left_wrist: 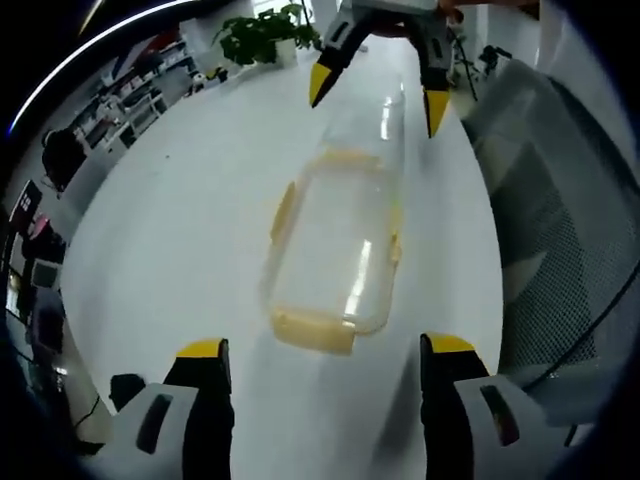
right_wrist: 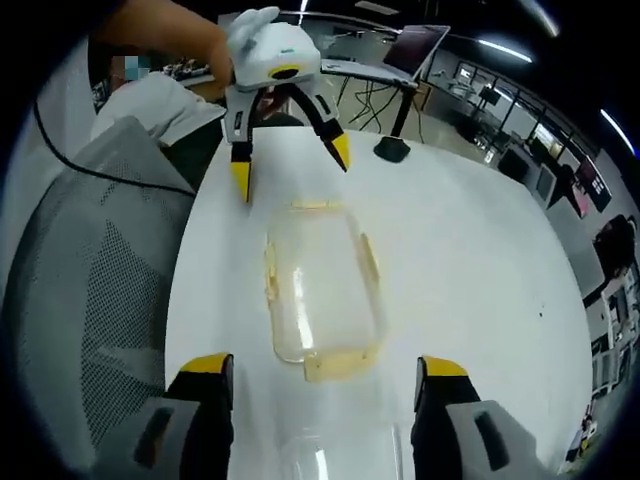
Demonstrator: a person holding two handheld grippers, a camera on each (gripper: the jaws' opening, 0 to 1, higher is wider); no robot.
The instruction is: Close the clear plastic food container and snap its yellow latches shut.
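A clear plastic container (left_wrist: 335,250) with yellow latches (left_wrist: 283,210) on its sides and ends lies on the white table (left_wrist: 170,230), lengthwise between the two grippers. A second clear piece (left_wrist: 378,112), apparently the lid, lies flat just beyond it, between the right gripper's jaws. My left gripper (left_wrist: 325,348) is open, its yellow tips at the container's near end and not touching it. The right gripper (left_wrist: 377,100) faces it from the far end, open too. In the right gripper view the container (right_wrist: 322,290) lies ahead of the right gripper (right_wrist: 323,364), the clear piece (right_wrist: 335,452) lies low between its jaws, and the left gripper (right_wrist: 291,170) stands beyond.
A grey mesh chair (left_wrist: 560,230) stands close to the table's edge beside the container, also seen as the chair (right_wrist: 90,280). A potted plant (left_wrist: 265,35) sits at the table's far end. A black stand base (right_wrist: 392,150) rests on the table behind the left gripper. A person's hand (right_wrist: 170,35) holds that gripper.
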